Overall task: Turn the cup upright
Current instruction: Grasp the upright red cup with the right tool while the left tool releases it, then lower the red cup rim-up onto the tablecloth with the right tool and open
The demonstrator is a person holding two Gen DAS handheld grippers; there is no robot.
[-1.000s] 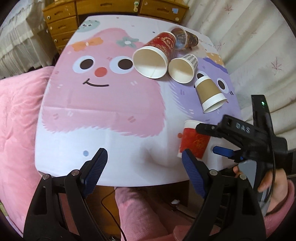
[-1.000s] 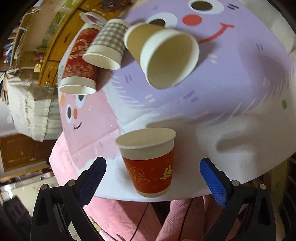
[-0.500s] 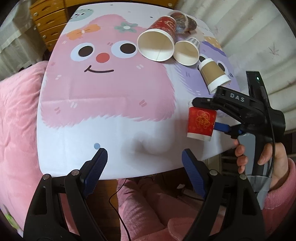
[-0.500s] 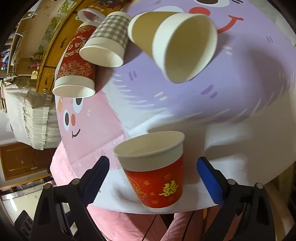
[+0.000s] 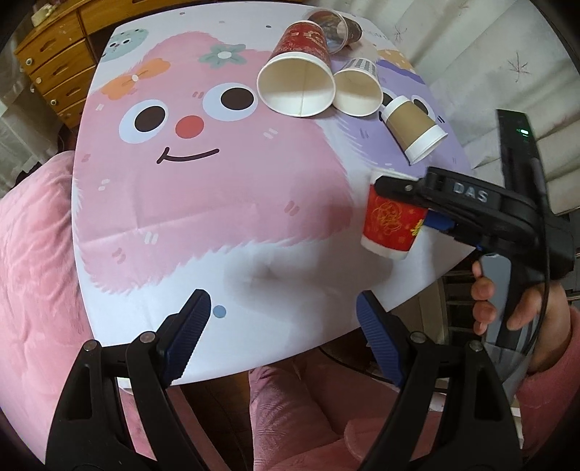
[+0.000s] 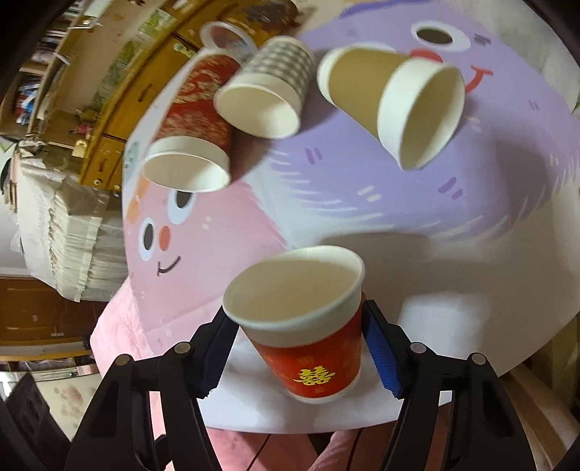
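Observation:
A small red paper cup with gold print stands mouth up near the table's front right edge; it also shows in the left wrist view. My right gripper is shut on the cup, one blue pad on each side of it. In the left wrist view the right gripper reaches in from the right around the cup. My left gripper is open and empty above the table's front edge.
Several cups lie on their sides at the far right: a big red cup, a checked cup, a brown cup and a clear cup. The cartoon tablecloth covers the table. Wooden drawers stand behind.
My right gripper moved in around the upright red cup and closed on it. The left gripper drew back and higher, still open.

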